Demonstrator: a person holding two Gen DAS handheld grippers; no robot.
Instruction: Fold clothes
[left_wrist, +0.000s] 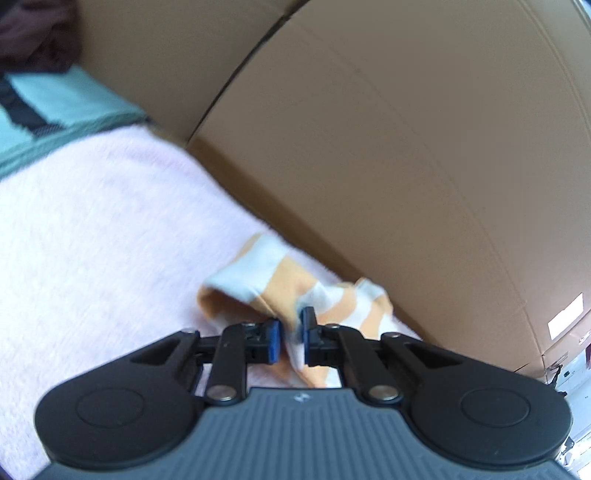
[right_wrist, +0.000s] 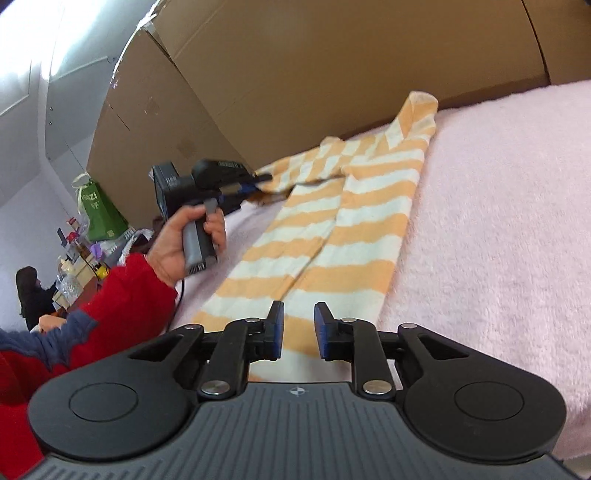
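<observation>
The left gripper (left_wrist: 290, 338) has its blue pads pressed on a bunched part of the striped garment (left_wrist: 280, 291), so the cloth is pinched between them and lifted a little into a peak. In the right wrist view the same tool, held by the person's left hand (right_wrist: 192, 240), bites the far left part of the garment (a sleeve, I think, but I cannot be sure). The right gripper (right_wrist: 298, 334) hovers over the near edge of the cloth with its jaws spread, and nothing is between them.

The striped garment (right_wrist: 332, 236), orange and white, lies long on the pink blanket (right_wrist: 498, 221). Its body looks already folded narrow, with a line down the middle, and one end rests near the cardboard boxes (right_wrist: 314, 66). In my judgement the task is about halfway: the sleeve must be laid in, and the folding across the length is left.

The blanket is fluffy and soft, and it covers the whole work surface. Behind stand big boxes, and further left a cluttered table with a green bag (right_wrist: 101, 214) and another person (right_wrist: 33, 295).
</observation>
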